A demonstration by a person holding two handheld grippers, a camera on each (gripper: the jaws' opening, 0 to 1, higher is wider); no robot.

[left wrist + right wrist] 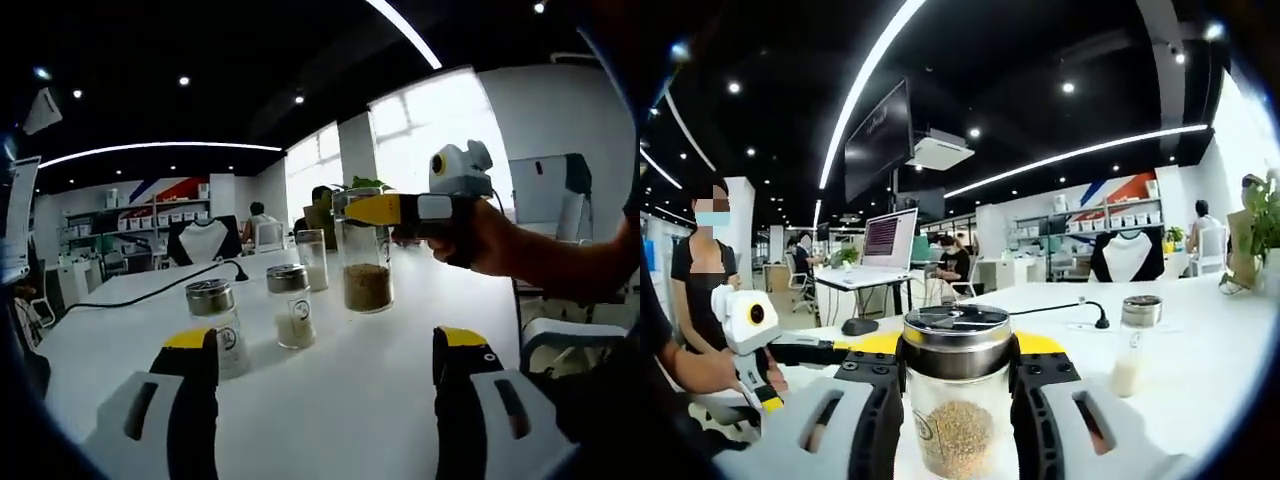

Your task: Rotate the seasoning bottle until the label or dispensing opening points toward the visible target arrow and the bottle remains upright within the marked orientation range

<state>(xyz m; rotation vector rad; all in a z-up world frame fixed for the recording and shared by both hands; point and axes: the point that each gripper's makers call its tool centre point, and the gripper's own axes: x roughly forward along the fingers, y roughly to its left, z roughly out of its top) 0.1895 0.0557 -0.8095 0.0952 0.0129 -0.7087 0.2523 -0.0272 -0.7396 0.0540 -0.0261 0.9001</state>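
A tall glass seasoning bottle (366,255) with brown granules and a steel lid stands upright on the white table (380,380). My right gripper (366,208) comes in from the right, held by a hand, and is shut on the bottle just below its lid. In the right gripper view that same bottle (958,420) sits between the jaws of the right gripper (958,345), with a round logo low on the glass. My left gripper (325,342) is open and holds nothing, low over the table and short of the bottles; it appears again as the left gripper (810,352) at the left.
Three smaller shakers stand near the tall one: a steel-lidded shaker (215,325), a white-powder shaker (292,305) and a far glass shaker (313,260). One small shaker (1135,345) stands to the right. A black cable (150,285) crosses the table. Desks, chairs and people sit behind.
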